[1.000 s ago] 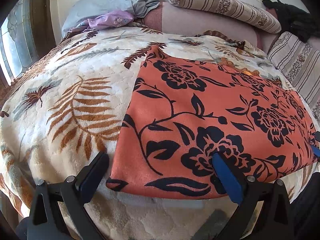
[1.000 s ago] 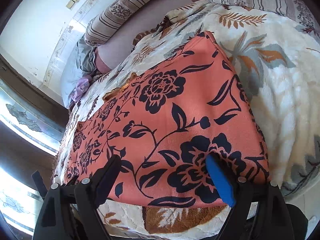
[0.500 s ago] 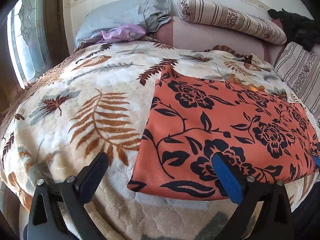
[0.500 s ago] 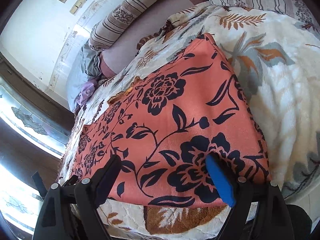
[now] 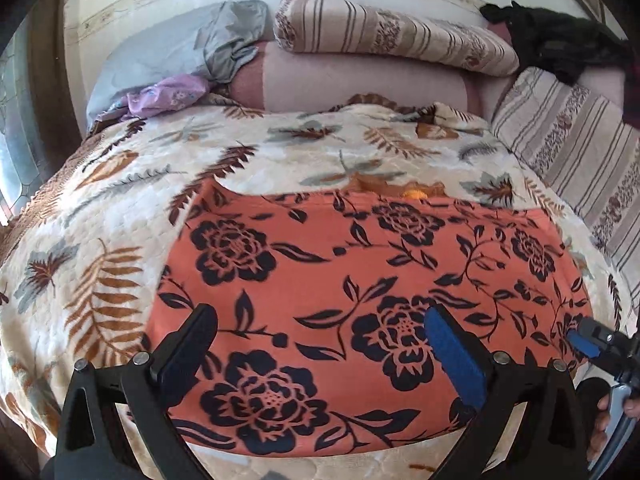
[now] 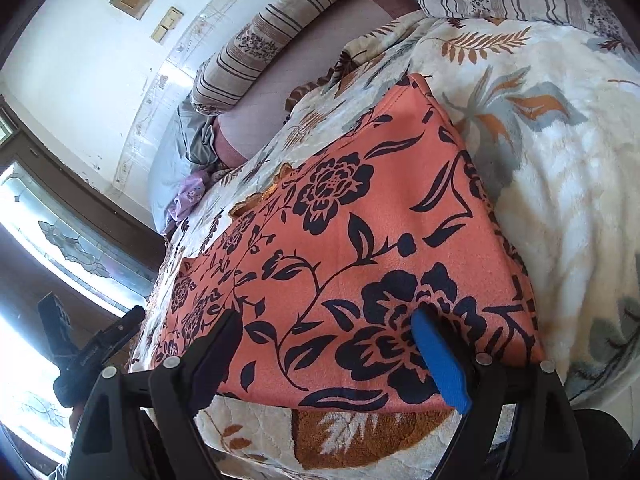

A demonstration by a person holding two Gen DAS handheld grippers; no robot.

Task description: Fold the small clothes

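An orange cloth with black flowers (image 5: 360,280) lies flat on the leaf-patterned blanket (image 5: 100,240), its near edge close to the bed's front. My left gripper (image 5: 318,316) hovers open above the cloth's near left part, nothing between its fingers. In the right wrist view the same cloth (image 6: 360,240) fills the middle, and my right gripper (image 6: 326,318) stands open above its near edge, also holding nothing. The right gripper's blue fingertip (image 5: 586,342) shows at the cloth's right side in the left wrist view. The left gripper's body (image 6: 100,344) shows at the left edge of the right wrist view.
Striped bolsters (image 5: 392,32) and a pink pillow (image 5: 360,84) line the bed's head, with a grey pillow (image 5: 168,52), a purple garment (image 5: 168,94) and a black garment (image 5: 560,48). A window (image 6: 60,240) lies left of the bed.
My left gripper has moved right and risen a little, so the orange cloth now sits centred under it. The right gripper has hardly moved. The cloth lies as before.
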